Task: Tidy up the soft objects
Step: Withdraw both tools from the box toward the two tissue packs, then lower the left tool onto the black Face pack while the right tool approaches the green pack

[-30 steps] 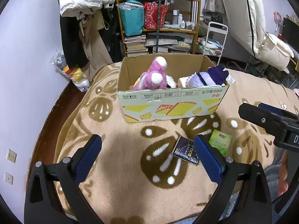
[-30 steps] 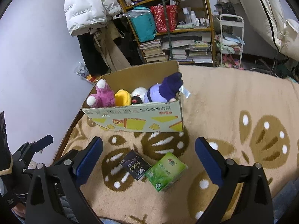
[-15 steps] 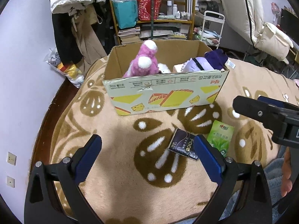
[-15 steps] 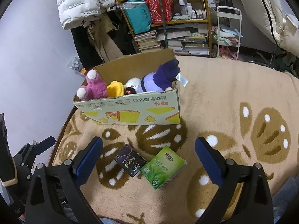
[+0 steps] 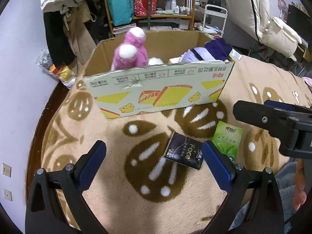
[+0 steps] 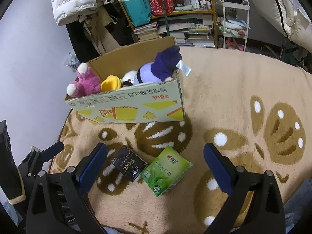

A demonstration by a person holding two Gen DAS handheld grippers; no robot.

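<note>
A cardboard box (image 5: 156,89) (image 6: 136,109) stands on the beige patterned blanket (image 5: 109,179) and holds a pink plush (image 5: 129,52) (image 6: 83,81), a purple plush (image 5: 210,51) (image 6: 158,68), a yellow plush (image 6: 111,82) and a white one (image 6: 129,76). In front of the box lie a black tissue pack (image 5: 184,153) (image 6: 128,164) and a green tissue pack (image 5: 227,139) (image 6: 165,170). My left gripper (image 5: 154,163) is open, with the black pack near its right finger. My right gripper (image 6: 156,163) is open above both packs, and shows at the right of the left wrist view (image 5: 273,120).
A cluttered shelf (image 5: 148,9) with bags and books, hanging coats (image 5: 64,27) and a white cart (image 6: 235,19) stand behind the bed. A wall (image 5: 17,78) runs along the left. A hand (image 5: 299,189) shows at the right edge.
Both grippers have moved forward and down toward the box and tissue packs, which now look larger. Both stay open.
</note>
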